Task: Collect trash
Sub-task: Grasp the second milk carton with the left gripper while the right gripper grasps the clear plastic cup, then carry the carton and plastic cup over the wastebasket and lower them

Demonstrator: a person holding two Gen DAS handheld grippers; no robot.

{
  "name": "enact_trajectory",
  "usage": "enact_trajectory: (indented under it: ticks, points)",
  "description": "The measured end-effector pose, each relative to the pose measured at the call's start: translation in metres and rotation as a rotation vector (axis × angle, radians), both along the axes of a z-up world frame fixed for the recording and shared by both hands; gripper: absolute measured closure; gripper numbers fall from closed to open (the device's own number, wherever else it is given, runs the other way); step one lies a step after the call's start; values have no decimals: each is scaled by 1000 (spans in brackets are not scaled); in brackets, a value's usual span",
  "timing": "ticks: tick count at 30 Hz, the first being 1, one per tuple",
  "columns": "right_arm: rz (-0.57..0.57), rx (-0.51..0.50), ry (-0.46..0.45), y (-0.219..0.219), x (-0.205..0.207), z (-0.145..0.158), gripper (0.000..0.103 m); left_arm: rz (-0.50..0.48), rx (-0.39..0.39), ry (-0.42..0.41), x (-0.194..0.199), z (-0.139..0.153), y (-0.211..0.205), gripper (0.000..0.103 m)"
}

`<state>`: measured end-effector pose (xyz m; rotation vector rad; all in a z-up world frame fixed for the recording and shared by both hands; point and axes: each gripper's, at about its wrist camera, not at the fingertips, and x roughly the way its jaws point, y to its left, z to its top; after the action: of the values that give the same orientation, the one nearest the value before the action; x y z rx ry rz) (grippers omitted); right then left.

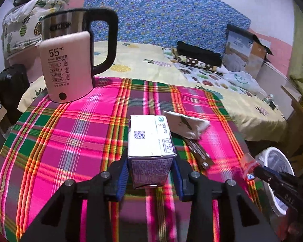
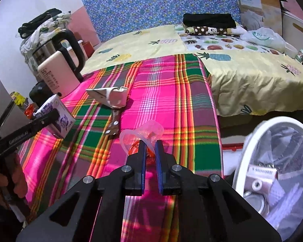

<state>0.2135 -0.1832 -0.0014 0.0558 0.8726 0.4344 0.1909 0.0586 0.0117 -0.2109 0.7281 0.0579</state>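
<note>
Plaid cloth (image 1: 70, 133), both grippers loaded.
Left gripper (image 1: 150, 173) clamps the milk carton (image 1: 149, 141) at lower centre; right gripper (image 2: 150, 151) pinches the clear plastic cup (image 2: 141, 135).

"55 °C" printed large on kettle (image 1: 65, 66), above rows of small unreadable characters. "848 110" along carton (image 1: 151, 141) top edge, beside a QR code. "GenRobot.AI" on left hand-held gripper (image 2: 23, 136) arm.

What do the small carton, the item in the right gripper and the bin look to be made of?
Carton: matte printed paperboard, judging by its crisp folded edges. Wrapper pinched in the right hand-held gripper: thin clear plastic film, see-through and crumpled, with red print. Bin: probably smooth white plastic rim, lined with a translucent bag.
</note>
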Motion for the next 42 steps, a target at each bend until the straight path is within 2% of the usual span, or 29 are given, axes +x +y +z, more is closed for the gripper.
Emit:
enact_trajectory:
  ticks: [18,31,42]
  points:
    - [-40,42,-13,-27,-55,12,94,-137,-23,-29,-74,14,-50,63]
    - [-97,55,-38,-52,-72,18,94,-243,-16,-32,-83,19,-97,63]
    - [-179,61,-50,-83,-79,20,94,-338,-13,-37,-74,25,-140,63]
